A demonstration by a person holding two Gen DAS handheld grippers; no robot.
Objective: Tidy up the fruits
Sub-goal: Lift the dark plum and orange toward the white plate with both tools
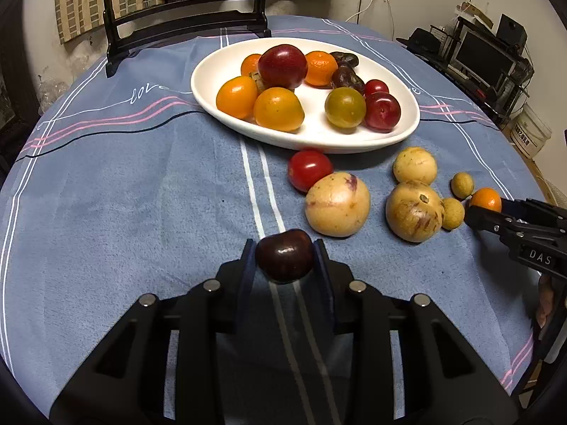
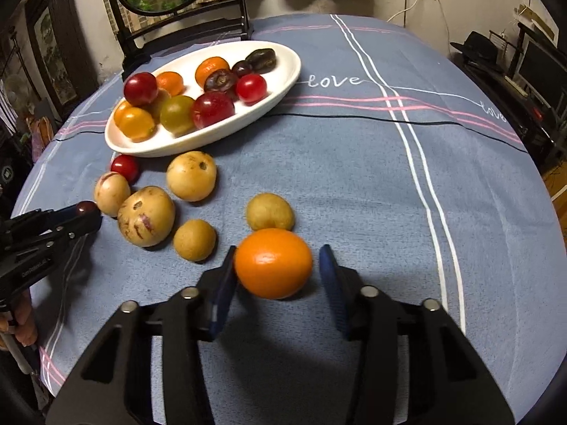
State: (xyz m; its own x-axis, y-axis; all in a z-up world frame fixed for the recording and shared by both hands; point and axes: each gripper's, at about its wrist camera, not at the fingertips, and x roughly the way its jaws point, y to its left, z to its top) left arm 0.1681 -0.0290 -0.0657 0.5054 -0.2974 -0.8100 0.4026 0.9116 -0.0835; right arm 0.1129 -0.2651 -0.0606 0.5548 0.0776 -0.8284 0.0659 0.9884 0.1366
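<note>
My left gripper [image 1: 284, 248] is shut on a dark red plum [image 1: 284, 255], held just above the blue tablecloth. My right gripper [image 2: 279, 251] stands open around a small orange [image 2: 273, 262] that lies on the cloth. Its left pad is at the orange's skin and its right pad stands clear. A white oval plate [image 1: 212, 71] holds several oranges, plums, tomatoes and dates. In front of the plate lie a red tomato [image 1: 309, 170], three pale yellow fruits [image 1: 337, 204] and two small brown ones [image 1: 462, 185].
A black mirror stand [image 1: 184, 17] rises behind the plate at the table's far edge. Shelves with a monitor [image 1: 485, 60] and a white bucket [image 1: 531, 134] stand off the table to the right. Bare cloth [image 1: 124, 194] stretches left of the fruits.
</note>
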